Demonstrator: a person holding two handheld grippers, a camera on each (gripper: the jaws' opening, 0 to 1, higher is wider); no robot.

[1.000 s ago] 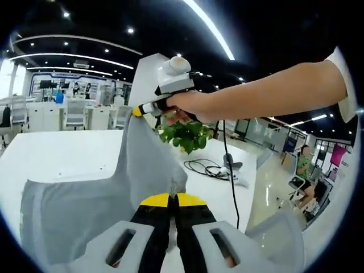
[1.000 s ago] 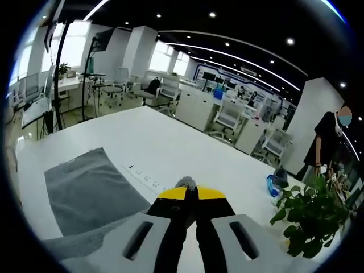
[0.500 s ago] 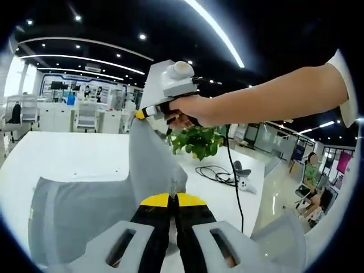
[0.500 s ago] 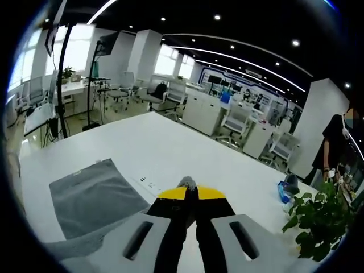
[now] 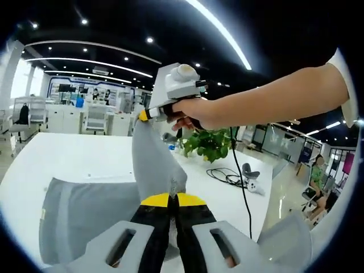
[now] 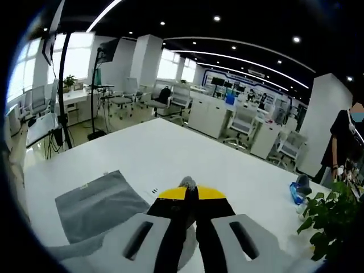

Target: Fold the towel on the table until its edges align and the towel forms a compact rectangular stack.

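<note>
While both yellow-tipped grippers, left (image 5: 173,199) and right (image 6: 190,193), pinch corners, the soft grey cloth towel (image 5: 96,205) hangs lifted off the white table (image 5: 68,162), apparently for folding over.

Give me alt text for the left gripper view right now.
A grey towel hangs lifted above a white table, pinched at one corner by the left gripper and at another by the right gripper, held in a person's hand. A potted plant and a black cable sit behind.
</note>
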